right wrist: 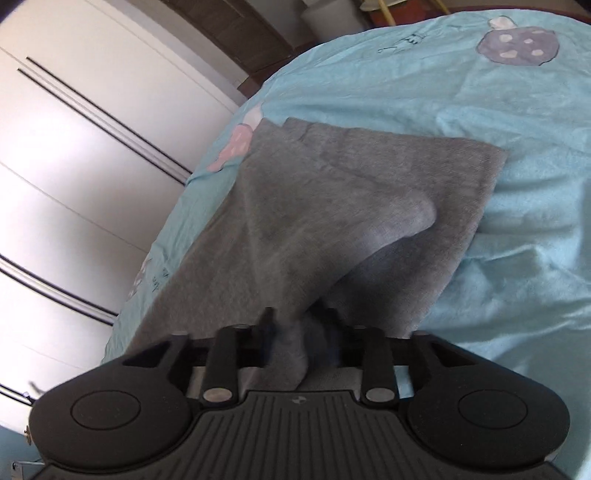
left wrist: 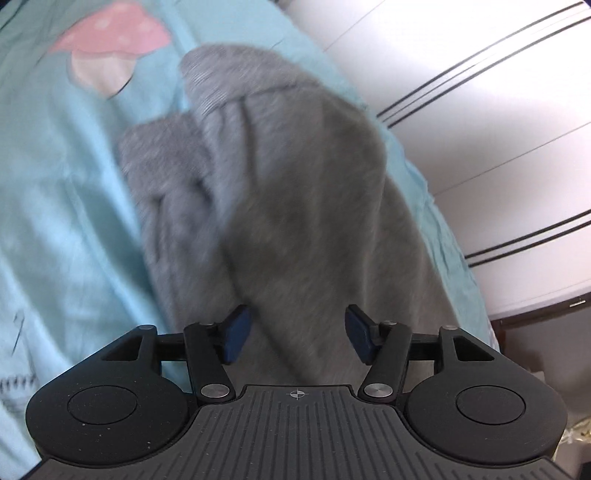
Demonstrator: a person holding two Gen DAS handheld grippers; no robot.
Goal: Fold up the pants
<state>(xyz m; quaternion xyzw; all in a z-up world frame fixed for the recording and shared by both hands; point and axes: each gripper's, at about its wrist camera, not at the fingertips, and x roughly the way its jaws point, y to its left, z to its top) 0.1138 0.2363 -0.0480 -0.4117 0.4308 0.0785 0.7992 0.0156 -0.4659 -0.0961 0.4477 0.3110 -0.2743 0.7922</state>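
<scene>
Grey knit pants (left wrist: 295, 177) lie bunched on a light blue bedsheet (left wrist: 66, 192); their ribbed cuffs point toward the far end. My left gripper (left wrist: 298, 334) hovers just over the near part of the cloth. Its blue pads (left wrist: 236, 334) stand well apart, with grey fabric under and between them but not pinched. In the right wrist view the pants (right wrist: 369, 192) are spread flatter, with one raised fold running up to my right gripper (right wrist: 300, 332). Its dark fingers (right wrist: 266, 328) stand apart on either side of that fold, and the pads look clear of it.
The bedsheet (right wrist: 498, 110) carries printed patches, among them a pink mushroom (left wrist: 110, 48) and a purple round shape (right wrist: 517, 46). White wardrobe doors (right wrist: 74, 147) with dark lines stand close along the bed's edge. Dark floor shows past the bed's corner (right wrist: 236, 29).
</scene>
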